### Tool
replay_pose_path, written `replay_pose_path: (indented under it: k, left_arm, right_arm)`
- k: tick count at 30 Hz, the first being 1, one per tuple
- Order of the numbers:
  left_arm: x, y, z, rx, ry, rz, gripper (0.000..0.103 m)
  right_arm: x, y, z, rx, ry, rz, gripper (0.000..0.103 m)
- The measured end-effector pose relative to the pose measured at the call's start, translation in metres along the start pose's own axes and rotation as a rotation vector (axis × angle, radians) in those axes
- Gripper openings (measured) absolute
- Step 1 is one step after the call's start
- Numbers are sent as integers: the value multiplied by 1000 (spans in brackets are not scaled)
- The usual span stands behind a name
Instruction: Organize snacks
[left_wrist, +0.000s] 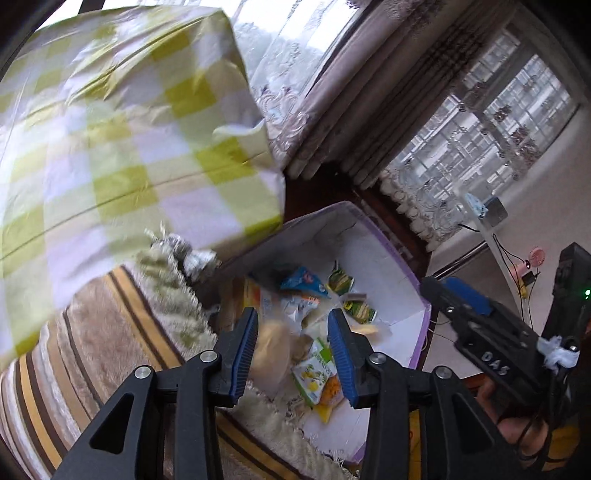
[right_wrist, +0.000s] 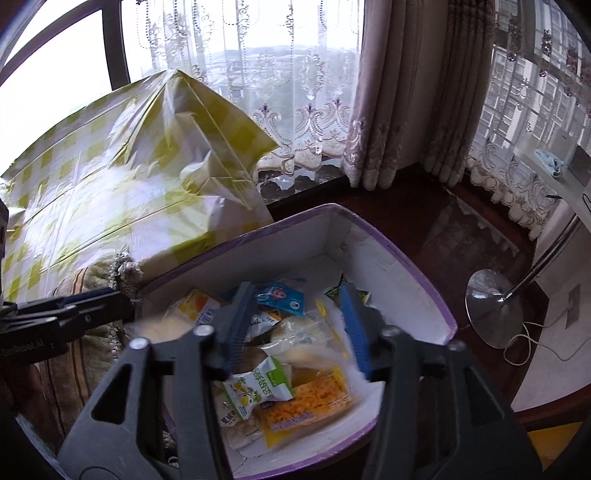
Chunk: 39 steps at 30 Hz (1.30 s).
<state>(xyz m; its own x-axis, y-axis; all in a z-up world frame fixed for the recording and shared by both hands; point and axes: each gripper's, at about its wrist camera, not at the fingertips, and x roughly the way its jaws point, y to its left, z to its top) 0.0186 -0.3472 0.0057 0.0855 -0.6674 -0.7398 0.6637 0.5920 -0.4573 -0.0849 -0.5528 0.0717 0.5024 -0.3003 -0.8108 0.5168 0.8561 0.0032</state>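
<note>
Close beside box (right_wrist: 388, 258), checked bag (right_wrist: 110, 177).

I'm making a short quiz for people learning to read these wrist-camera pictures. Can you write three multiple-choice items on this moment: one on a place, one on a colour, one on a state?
1. Where do the snack packets lie?
A. On the striped blanket
B. Inside the white box
C. On the windowsill

2. What colour is the trim on the rim of the box?
A. Purple
B. Red
C. Black

3. How does the right gripper stand?
A. Shut on a blue packet
B. Shut with nothing in it
C. Open above the packets

Answers:
1. B: the packets are piled on the box's white floor, within its walls.
2. A: a purple band runs along the top edge of the box.
3. C: the fingers stand apart over the pile and neither pad presses on a packet.
</note>
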Motion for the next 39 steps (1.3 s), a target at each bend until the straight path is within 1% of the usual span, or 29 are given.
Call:
replay_pose_path:
  k: [1,2,4,6,7,8,9,10,12,14,15,17,19,22,25,28,30,39]
  left_arm:
    - [-2,0,-2,-5,-2,12,42]
    - [-4,-1,-5,-11,-1,24,46]
    - [-9,-3,-13,-14,-10,51,50]
    - [-13,-4,-19,-21,-26,82,56]
    - [-16,-5,-24,-25,-43,85,58]
    - [-17,-6,-27,-27,-56,76,63]
    - [-18,-8,-31,-20,-67,69,69]
    - [-20,-10,-35,-8,-77,70,71]
    - [-23,-15,-40,8,-81,77,81]
    - [-25,-22,-46,38,-80,76,89]
    - [-26,-25,-48,49,-80,89,90]
    - [-27,-30,-50,61,-78,130,90]
    - [-28,-32,-52,56,-83,141,90]
    - [-27,-28,-52,28,-89,118,90]
    - [-27,-28,-51,31,-83,113,92]
    - [-26,-29,-51,34,-84,114,92]
    - [-26,-29,-52,40,-87,112,92]
    - [-24,-30,-52,44,-87,101,95]
  right_arm:
    - [-1,-3,1,8,5,-5,66]
    - [-3,-6,2,22,9,-7,67]
    - [-7,-10,2,36,29,-23,67]
    - [-12,-8,-1,20,35,-48,68]
    - [-15,-7,-4,12,34,-64,68]
    - [-19,-5,-7,5,30,-70,68]
    - [-23,-5,-10,1,18,-65,68]
    - [-28,-4,-14,1,-5,-60,68]
    - [-32,-7,-24,13,-23,-59,73]
    - [-34,-10,-31,29,-23,-19,73]
    - [-35,-13,-37,40,-23,-4,73]
    - [-36,-19,-45,56,-9,-22,73]
    - [-36,-29,-55,83,11,-26,73]
    - [-41,-40,-60,110,8,-35,73]
    - [-46,-48,-57,130,-9,-52,73]
    - [-48,-51,-53,113,-20,-61,74]
    - [-46,-51,-50,107,-29,-81,77]
    - [-40,-53,-49,104,0,-83,77]
